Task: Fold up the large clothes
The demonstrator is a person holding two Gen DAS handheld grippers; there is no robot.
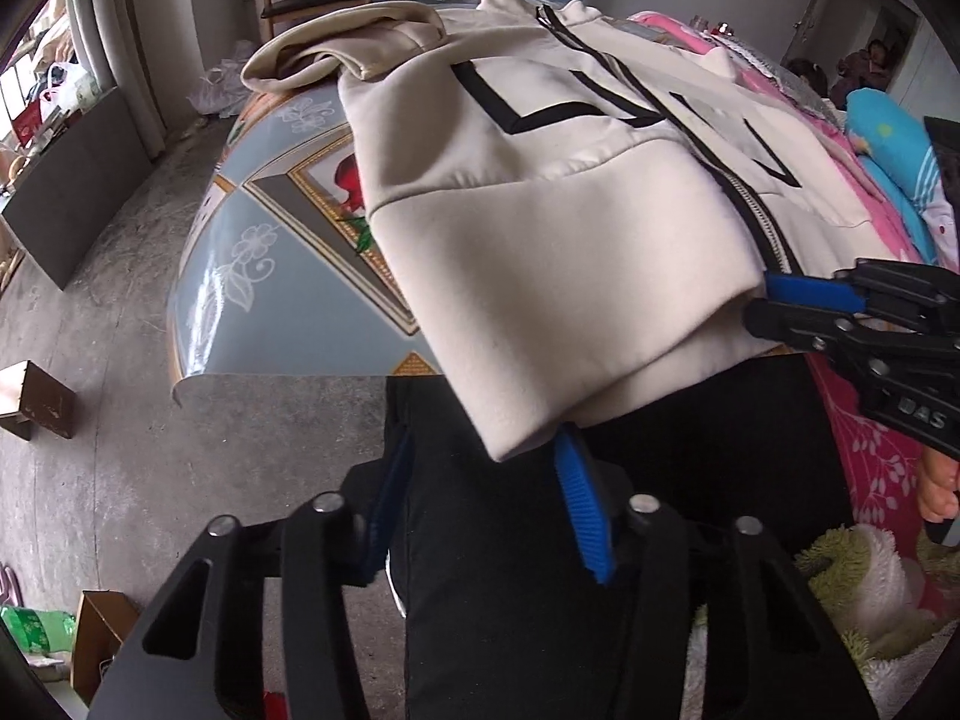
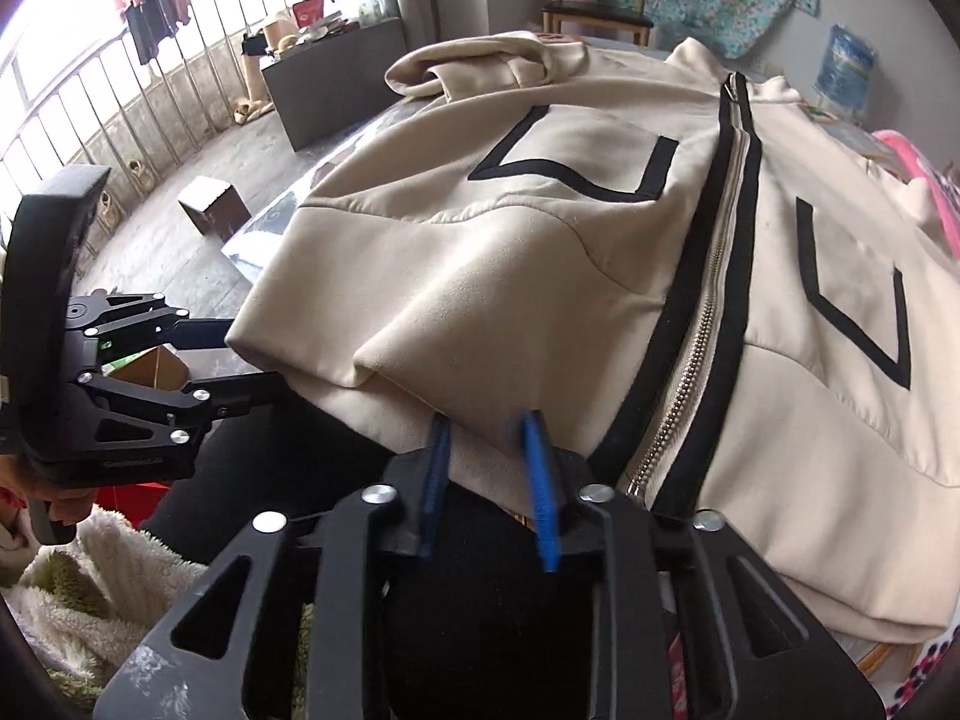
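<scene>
Cream fleece jacket [image 2: 540,252] lies front up on a table [image 1: 270,222] covered in blue-grey patterned oilcloth, its hem hanging over the near edge. A zipper [image 2: 714,276] with black borders runs up the middle, and black angular lines mark each chest panel. One sleeve [image 1: 342,45] is bunched by the far shoulder, off the body.

Folding looks barely begun: the body lies flat and unfolded, so sleeves and body are left to do.

Left gripper [image 1: 480,510] sits below the hem's corner, its blue fingers spread wide; one tip touches the cloth without pinching it. Right gripper [image 2: 489,462] sits at the hem beside the zipper, fingers apart with the hem edge between them, not yet clamped.

Both hands are mostly cut off. The jacket's far side runs beyond the frame.
</scene>
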